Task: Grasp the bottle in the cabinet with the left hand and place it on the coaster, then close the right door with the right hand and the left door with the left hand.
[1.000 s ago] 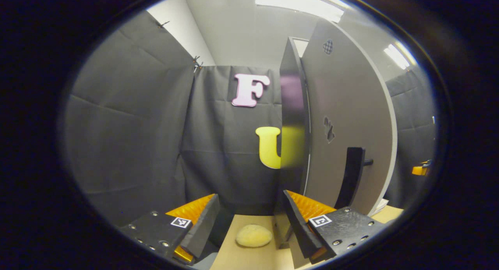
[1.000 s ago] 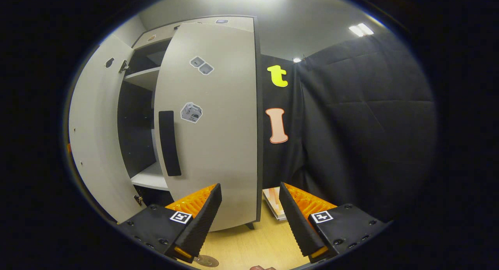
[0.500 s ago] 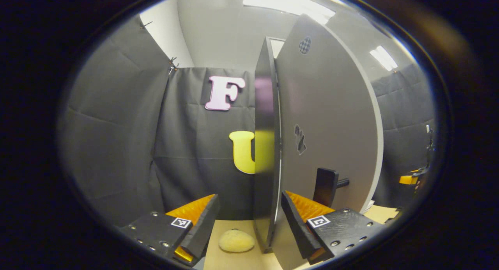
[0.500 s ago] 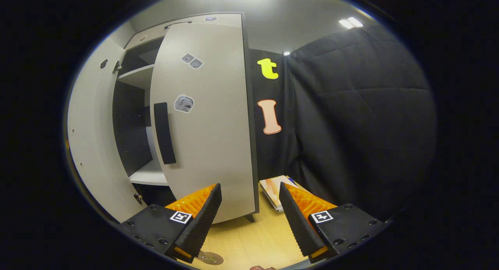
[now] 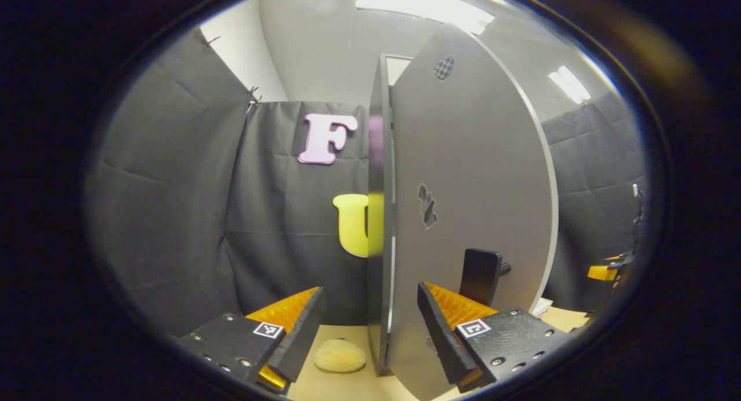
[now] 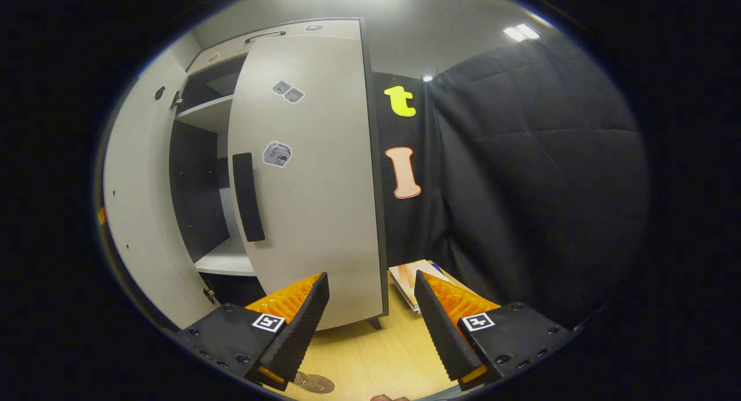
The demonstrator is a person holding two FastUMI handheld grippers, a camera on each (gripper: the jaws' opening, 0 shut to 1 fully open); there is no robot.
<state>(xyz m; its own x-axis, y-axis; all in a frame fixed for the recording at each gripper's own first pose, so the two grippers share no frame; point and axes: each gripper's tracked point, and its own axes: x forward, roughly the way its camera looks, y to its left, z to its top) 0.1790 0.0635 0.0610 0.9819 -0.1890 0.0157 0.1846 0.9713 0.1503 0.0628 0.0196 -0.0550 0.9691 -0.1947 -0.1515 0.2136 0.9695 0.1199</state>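
Booth cabinet, left door (image 5: 474, 175) part-swung, right door (image 6: 312, 175) apparently shut.
Left tool (image 5: 370, 331) spread wide, empty, straddling the door's edge; it could snag there. Right tool (image 6: 370, 326) wide, idle. Bottle's whereabouts unclear.

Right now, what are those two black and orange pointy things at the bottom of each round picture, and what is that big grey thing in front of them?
Those are tool fingers. A person holds one grabbing tool in each hand, and a small camera rides on each tool, looking out along its fingers. The left gripper has its fingers open around the edge of the cabinet's left door, beside its black handle. The right gripper is open too, holding nothing, facing the right door, which is nearly shut. Between the doors you can see a shelf. On the wooden table lie a pale sponge-like lump and some papers.
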